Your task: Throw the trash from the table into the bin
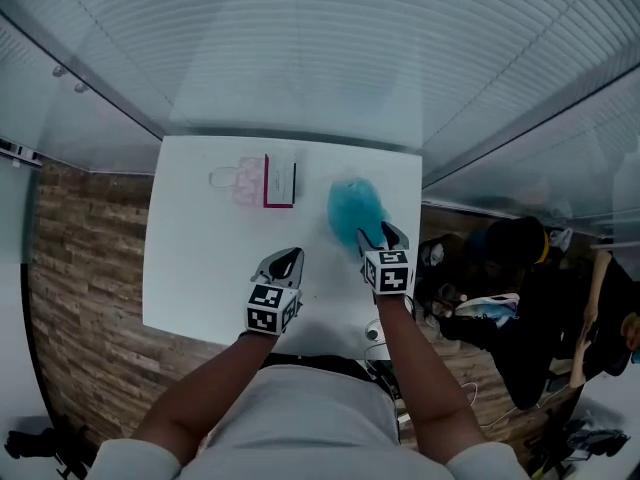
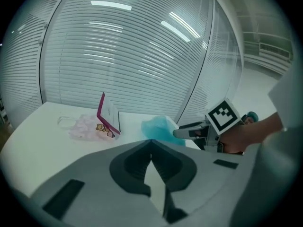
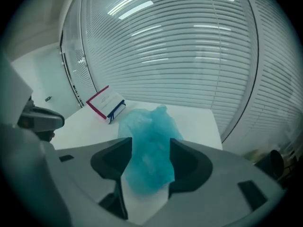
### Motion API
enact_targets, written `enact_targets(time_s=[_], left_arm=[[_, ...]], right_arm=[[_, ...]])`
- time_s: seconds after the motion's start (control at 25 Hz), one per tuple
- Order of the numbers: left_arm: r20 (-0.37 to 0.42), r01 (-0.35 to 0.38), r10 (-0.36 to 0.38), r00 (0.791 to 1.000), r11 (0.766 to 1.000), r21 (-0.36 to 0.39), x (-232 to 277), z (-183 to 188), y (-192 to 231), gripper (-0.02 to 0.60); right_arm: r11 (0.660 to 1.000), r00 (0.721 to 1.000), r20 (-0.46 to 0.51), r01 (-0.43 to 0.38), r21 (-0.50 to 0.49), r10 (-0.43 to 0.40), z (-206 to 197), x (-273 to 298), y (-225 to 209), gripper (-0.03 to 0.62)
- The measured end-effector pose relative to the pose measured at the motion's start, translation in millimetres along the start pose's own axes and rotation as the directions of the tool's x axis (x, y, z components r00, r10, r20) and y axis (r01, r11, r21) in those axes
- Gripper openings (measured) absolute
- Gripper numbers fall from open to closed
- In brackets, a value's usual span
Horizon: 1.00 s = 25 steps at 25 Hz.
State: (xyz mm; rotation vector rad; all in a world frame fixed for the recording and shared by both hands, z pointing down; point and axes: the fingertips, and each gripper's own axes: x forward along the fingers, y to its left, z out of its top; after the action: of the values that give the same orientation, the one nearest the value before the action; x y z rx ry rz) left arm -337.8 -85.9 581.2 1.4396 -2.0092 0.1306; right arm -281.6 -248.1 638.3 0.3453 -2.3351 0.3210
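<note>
A crumpled blue plastic bag point(image 1: 352, 208) lies on the white table point(image 1: 200, 268) near its right edge. My right gripper point(image 1: 383, 233) is at the bag's near end, its jaws wide apart. In the right gripper view the blue bag point(image 3: 149, 150) fills the gap between the jaws of the right gripper point(image 3: 150, 143) without being pinched. My left gripper point(image 1: 290, 256) hovers over the table's middle, jaws together and empty. In the left gripper view the left gripper point(image 2: 151, 142) points toward the blue bag point(image 2: 158, 128) and the right gripper point(image 2: 182, 132). No bin is in view.
A pink see-through bag point(image 1: 245, 181) and a white card with a magenta edge point(image 1: 280, 181) sit at the table's far side. A glass wall with blinds point(image 1: 300, 48) runs behind the table. Dark bags and clutter point(image 1: 500, 298) lie on the floor to the right.
</note>
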Motion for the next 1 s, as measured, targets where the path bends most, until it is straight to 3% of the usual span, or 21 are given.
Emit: enact_targets(time_s=[0.36,0.72,0.92,1.0], left_arm=[[-0.041,-0.029,0.028,0.999,0.999,-0.032,25.8,-19.0,3.0,0.005],[-0.047,-0.045,0.042,0.998,0.997,-0.057,26.6,-30.0,-1.8,0.005],[-0.052,-0.059,0.055,0.997,0.996,-0.067,18.7,-35.2,-0.9,0.005],[-0.054,-0.067,0.064,0.997,0.995,-0.07,15.3,-36.2,-0.1,0.005]], right_arm=[[0.999,0.987,-0.159,0.01,0.05,-0.002,-51.4,36.9,-28.7,0.239],[0.998,0.991,-0.122,0.053,-0.022,-0.055,-55.8,39.1,-31.7,0.233],[0.997,0.993,-0.092,0.071,-0.036,-0.074,-54.3,40.6,-32.4,0.158],[0.996,0.993,-0.094,0.067,-0.052,-0.071,-53.3,40.2,-30.3,0.046]])
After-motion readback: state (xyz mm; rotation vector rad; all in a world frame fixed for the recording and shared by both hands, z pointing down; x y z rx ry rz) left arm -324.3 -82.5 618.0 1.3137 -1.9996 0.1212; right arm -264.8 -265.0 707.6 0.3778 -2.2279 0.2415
